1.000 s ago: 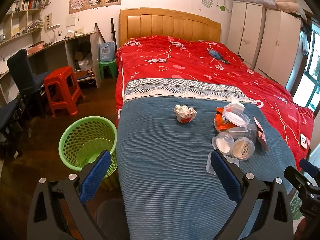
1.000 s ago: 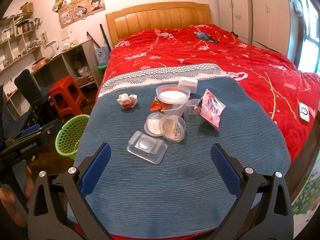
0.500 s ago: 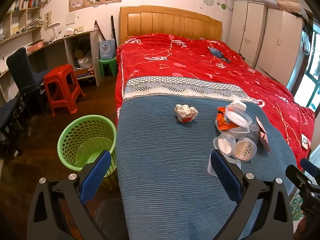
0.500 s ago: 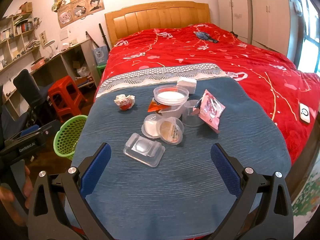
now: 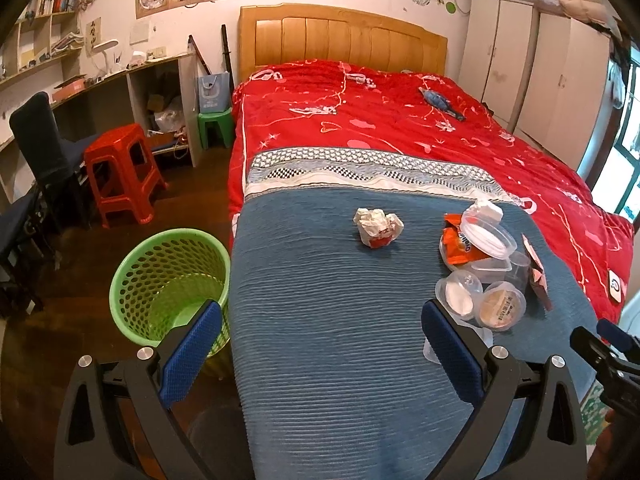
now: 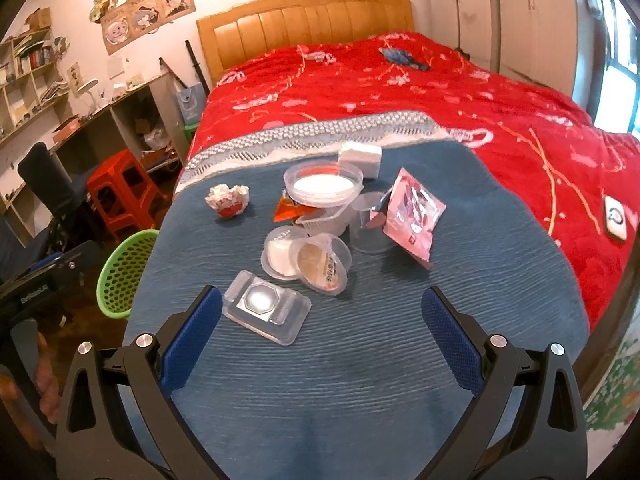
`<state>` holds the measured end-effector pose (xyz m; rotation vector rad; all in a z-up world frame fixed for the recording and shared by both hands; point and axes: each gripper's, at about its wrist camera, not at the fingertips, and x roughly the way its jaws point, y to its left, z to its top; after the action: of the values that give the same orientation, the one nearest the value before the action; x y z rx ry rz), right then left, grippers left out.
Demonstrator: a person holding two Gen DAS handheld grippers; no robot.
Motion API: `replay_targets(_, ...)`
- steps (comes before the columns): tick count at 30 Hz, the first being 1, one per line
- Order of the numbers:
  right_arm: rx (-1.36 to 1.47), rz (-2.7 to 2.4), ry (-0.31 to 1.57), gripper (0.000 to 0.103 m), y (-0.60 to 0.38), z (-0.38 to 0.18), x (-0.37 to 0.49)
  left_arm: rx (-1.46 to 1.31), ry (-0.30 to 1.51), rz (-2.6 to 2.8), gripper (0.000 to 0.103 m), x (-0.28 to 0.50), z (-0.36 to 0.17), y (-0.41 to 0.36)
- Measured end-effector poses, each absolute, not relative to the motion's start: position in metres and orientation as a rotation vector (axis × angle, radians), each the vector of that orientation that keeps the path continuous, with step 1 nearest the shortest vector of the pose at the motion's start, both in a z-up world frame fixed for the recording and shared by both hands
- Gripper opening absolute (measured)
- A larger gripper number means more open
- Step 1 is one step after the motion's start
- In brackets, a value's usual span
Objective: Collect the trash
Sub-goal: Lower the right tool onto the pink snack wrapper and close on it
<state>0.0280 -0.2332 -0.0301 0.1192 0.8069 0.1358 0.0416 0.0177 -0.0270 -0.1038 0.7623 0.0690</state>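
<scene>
Both grippers hang over the foot end of the bed, and neither is holding anything. The left gripper [image 5: 320, 344] has its blue fingers spread wide with only the blue blanket [image 5: 340, 340] between them. The right gripper [image 6: 320, 328] is spread wide too, empty, with the clear blister tray [image 6: 266, 312] lying on the blanket just beyond its left finger, not touching it.

All the trash sits on that blue blanket, so I'll place things from there. Near the blanket's middle is a crumpled paper wad [image 5: 378, 226], white with a bit of red, off on its own. Toward the blanket's right side is the main pile: a round lidded tub [image 6: 323, 184] stacked on top of an orange snack wrapper [image 6: 286, 208] and a clear plastic container [image 6: 324, 220]. Just in front of those, two small round cups [image 6: 306, 260] lie tipped against each other. A clear plastic cup [image 6: 368, 224] stands beside a pink foil packet [image 6: 412, 214] that leans against it, and a small white box [image 6: 360, 158] sits at the far side of the pile by the blanket's patterned edge.

Off the blanket's left edge, down on the wooden floor, stands the green mesh basket [image 5: 172, 276], right against the bed.
</scene>
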Motion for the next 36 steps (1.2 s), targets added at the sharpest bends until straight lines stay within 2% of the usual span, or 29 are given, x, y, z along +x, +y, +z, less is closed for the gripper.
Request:
replay_targets(5,0.128,0.118,0.834,0.093,-0.239,-0.043,0.044,-0.102,0.779,0.074,0.097,0.049,-0.033,0.02)
replay_targets(13,0.17,0.073,0.844,0.093,-0.268,-0.049,0.071,-0.091,0.804,0.071,0.097,0.065,-0.042,0.019)
replay_targets(29,0.552,0.136,0.99,0.093,-0.35,-0.067,0.151,-0.061,0.826,0.01,0.097,0.095,-0.051,-0.004)
replay_targets(36,0.599,0.079,1.065,0.09,-0.357,-0.085,0.18,-0.049,0.809,-0.044,0.097,0.104,-0.048,-0.011)
